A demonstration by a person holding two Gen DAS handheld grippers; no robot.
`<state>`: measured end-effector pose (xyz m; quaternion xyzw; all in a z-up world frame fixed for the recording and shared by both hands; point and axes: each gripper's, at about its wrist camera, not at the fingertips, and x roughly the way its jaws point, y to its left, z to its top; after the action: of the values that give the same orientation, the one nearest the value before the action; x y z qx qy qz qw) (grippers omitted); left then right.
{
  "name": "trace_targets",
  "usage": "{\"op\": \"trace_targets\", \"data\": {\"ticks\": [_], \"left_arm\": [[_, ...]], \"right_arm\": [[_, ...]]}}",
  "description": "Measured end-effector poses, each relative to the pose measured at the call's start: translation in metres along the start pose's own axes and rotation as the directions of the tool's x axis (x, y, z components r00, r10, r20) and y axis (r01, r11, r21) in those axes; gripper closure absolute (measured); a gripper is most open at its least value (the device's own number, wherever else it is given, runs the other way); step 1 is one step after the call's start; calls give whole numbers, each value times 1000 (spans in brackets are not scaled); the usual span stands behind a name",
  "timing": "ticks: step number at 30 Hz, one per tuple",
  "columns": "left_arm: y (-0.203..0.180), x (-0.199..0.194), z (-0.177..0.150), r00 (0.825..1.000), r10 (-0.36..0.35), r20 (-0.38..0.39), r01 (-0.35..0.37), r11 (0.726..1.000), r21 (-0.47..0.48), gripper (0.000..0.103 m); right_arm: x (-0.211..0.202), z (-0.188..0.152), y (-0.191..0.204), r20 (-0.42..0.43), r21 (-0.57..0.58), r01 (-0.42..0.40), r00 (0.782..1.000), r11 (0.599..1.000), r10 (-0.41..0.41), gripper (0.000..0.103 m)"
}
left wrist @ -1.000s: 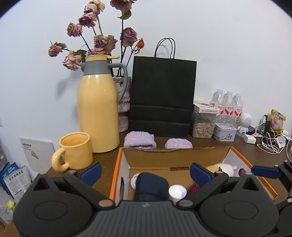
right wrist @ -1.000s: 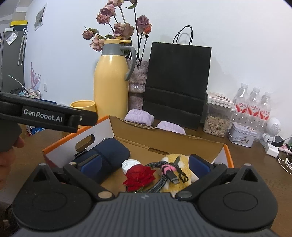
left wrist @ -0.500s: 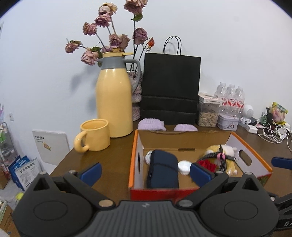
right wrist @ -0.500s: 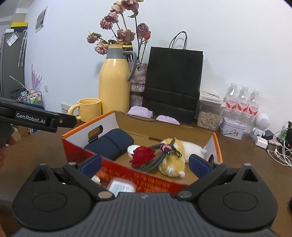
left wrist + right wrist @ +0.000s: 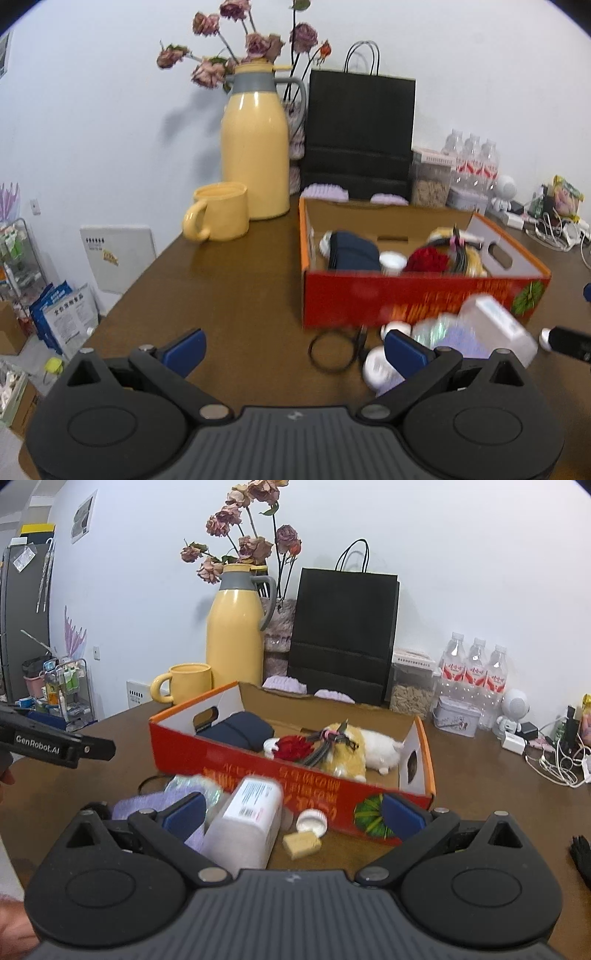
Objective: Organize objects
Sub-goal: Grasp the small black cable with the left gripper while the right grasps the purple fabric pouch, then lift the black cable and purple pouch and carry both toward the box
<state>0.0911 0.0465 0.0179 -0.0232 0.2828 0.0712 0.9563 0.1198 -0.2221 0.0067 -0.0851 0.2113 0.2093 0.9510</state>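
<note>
A red cardboard box [image 5: 413,295] [image 5: 258,766] stands on the brown table. It holds a navy pouch [image 5: 352,251], a white cap, a red rose [image 5: 293,746], a cable and a plush toy [image 5: 369,746]. In front of it lie a white bottle [image 5: 245,823], a purple cloth [image 5: 147,805], a black cable loop [image 5: 332,350], a white lid [image 5: 312,821] and a yellow block [image 5: 301,843]. My left gripper [image 5: 295,349] is open and empty, in front of the box. My right gripper [image 5: 293,812] is open, low over the loose items.
A yellow jug [image 5: 255,151], yellow mug [image 5: 218,212], dried roses, black paper bag [image 5: 360,133], jar, tin and water bottles [image 5: 476,672] stand at the back. Chargers and cables [image 5: 554,760] lie at the right. The table's left edge [image 5: 122,306] drops to the floor.
Both grippers have pulled back from over the box towards the table's near side. The loose items in front of the box have come into view.
</note>
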Motion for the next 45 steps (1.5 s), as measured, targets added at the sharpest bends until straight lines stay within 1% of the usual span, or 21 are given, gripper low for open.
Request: {"op": "trace_targets", "data": {"ticks": [5, 9, 14, 15, 17, 18, 19, 21, 22, 23, 27, 33, 36, 39, 41, 43, 44, 45], "left_arm": [[5, -2, -24, 999, -16, -50, 15, 1000, -6, 0], [4, -1, -40, 994, -40, -103, 40, 999, -5, 0], [0, 4, -54, 990, -56, -126, 57, 998, 4, 1], [0, 6, -55, 990, -53, -133, 53, 999, 1, 1], [-1, 10, -56, 989, -40, -142, 40, 999, -3, 7], [-2, 10, -58, 989, -44, -139, 44, 999, -4, 9], [-2, 10, -58, 990, -52, -134, 52, 999, -7, 12], [-3, 9, -60, 991, -76, -111, 75, 997, -14, 28], [-3, 8, -61, 992, -84, -95, 83, 996, -15, 50], [-4, 6, -61, 992, -97, -86, 96, 995, -18, 66], [-2, 1, -61, 991, -105, -81, 104, 994, -24, 67], [9, -7, -62, 994, -84, -64, 81, 996, -49, 67], [12, -9, -61, 995, -77, -59, 74, 996, -53, 67], [13, -10, -61, 995, -78, -55, 75, 996, -54, 67], [14, -10, -62, 995, -78, -56, 75, 996, -55, 67], [14, -9, -62, 995, -78, -58, 75, 995, -60, 67], [14, -9, -62, 995, -79, -59, 76, 995, -61, 67], [14, -9, -63, 995, -83, -61, 80, 995, -64, 67]], "right_arm": [[-7, -14, 10, -21, -12, -8, 1000, 1000, 8, 0], [-10, -22, 18, -35, -7, -24, 999, 1000, 24, 0], [-10, -32, 31, -55, -11, -50, 997, 999, 50, 0], [-10, -33, 34, -59, -11, -57, 997, 998, 56, 0], [-10, -35, 40, -65, -13, -73, 995, 997, 72, 0], [-9, -36, 44, -69, -16, -83, 994, 996, 82, 0], [-9, -36, 47, -72, -20, -91, 993, 996, 90, 0], [-8, -37, 52, -80, -29, -101, 992, 994, 99, 0], [-7, -37, 55, -83, -32, -106, 991, 994, 103, 0], [-6, -37, 57, -85, -33, -110, 991, 993, 107, 0], [-4, -38, 64, -96, -40, -129, 988, 991, 125, 0], [8, -42, 80, -137, -60, -158, 979, 986, 149, 0], [18, -48, 87, -168, -76, -150, 976, 986, 135, 0], [20, -51, 90, -173, -86, -146, 976, 986, 130, 1], [17, -51, 89, -162, -82, -147, 978, 986, 132, 11], [15, -51, 87, -156, -75, -151, 978, 986, 138, 28], [13, -51, 86, -156, -70, -159, 977, 985, 147, 33], [12, -52, 84, -157, -62, -173, 974, 983, 162, 46]]}}
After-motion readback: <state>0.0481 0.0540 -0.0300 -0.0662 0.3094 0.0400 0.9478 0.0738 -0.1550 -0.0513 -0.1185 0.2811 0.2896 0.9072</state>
